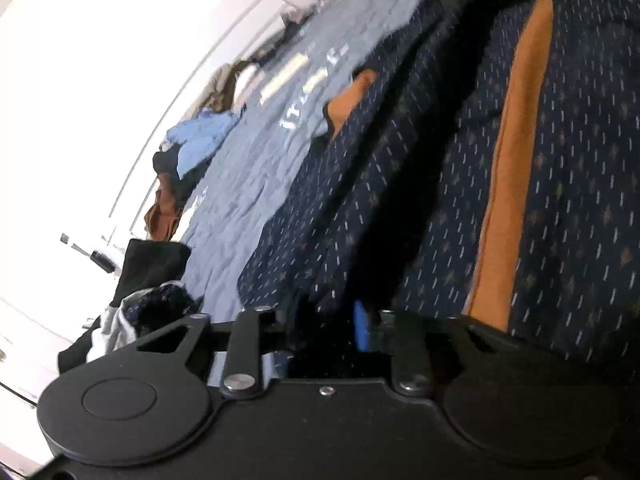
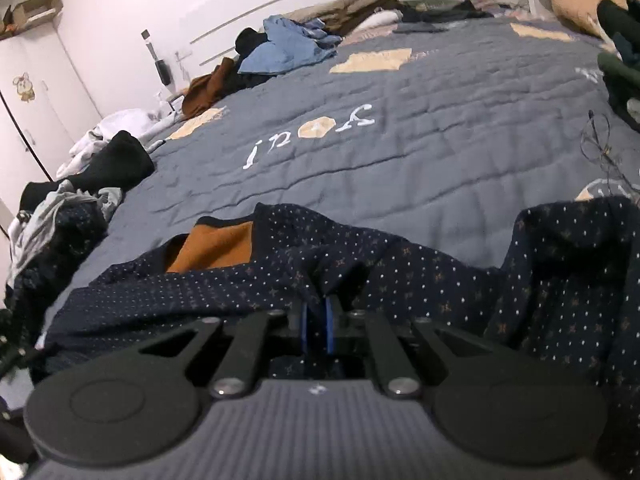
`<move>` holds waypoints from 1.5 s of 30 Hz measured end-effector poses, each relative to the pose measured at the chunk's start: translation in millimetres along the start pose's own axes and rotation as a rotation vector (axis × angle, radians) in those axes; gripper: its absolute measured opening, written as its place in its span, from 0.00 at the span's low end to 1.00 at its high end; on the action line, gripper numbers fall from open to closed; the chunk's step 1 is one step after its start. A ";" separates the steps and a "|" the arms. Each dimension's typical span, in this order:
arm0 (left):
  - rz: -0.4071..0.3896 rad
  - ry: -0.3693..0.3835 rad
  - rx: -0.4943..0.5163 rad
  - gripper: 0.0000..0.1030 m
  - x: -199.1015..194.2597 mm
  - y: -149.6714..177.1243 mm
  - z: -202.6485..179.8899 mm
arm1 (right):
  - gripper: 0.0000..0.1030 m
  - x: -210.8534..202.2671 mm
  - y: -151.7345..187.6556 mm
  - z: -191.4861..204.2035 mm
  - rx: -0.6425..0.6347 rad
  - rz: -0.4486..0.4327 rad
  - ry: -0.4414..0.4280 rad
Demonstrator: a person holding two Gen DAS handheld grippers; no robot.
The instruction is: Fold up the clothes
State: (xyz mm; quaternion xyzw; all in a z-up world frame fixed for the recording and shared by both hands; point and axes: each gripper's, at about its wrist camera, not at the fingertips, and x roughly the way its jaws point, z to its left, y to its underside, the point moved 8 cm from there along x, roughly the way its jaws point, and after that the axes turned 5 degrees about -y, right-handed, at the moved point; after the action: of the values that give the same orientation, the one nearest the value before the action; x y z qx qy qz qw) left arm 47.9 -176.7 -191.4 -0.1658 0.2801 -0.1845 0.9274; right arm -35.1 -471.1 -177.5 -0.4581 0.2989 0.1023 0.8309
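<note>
1. The right gripper [image 2: 316, 314] is pinching a fold of the navy dotted garment [image 2: 400, 272] between its blue pads [image 2: 330, 328].
2. The left gripper [image 1: 332, 320] is buried in the same cloth [image 1: 360, 200] (its grip I cannot tell).
3. The garment, with an orange lining [image 2: 216, 248], is lying on the grey-blue quilt [image 2: 440, 128].
</note>
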 end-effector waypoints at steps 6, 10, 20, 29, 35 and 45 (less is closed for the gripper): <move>0.044 0.102 -0.100 0.14 -23.1 10.5 19.0 | 0.08 0.1 2.7 -0.5 -0.011 0.028 0.000; 0.009 0.074 -0.063 0.19 -25.6 5.5 7.2 | 0.11 0.6 5.2 4.3 -0.038 0.065 -0.004; -0.018 0.007 -0.024 0.28 -20.1 2.4 7.7 | 0.37 -44.6 -30.2 42.2 -0.121 0.001 -0.105; -0.017 0.035 -0.045 0.28 -24.9 11.1 10.8 | 0.50 1.0 -34.1 167.6 -0.259 0.070 -0.364; -0.031 0.058 -0.073 0.28 -32.5 15.9 14.9 | 0.50 51.7 -17.1 231.9 -0.344 0.170 -0.450; -0.045 0.070 -0.129 0.29 -36.8 21.7 25.1 | 0.51 106.5 5.0 293.3 -0.483 0.260 -0.494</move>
State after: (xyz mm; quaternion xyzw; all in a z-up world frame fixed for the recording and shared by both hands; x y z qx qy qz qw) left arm 39.4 -136.5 -163.7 -0.2249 0.3198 -0.1926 0.9000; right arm 166.1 -238.1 -126.2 -0.5607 0.1120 0.3824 0.7258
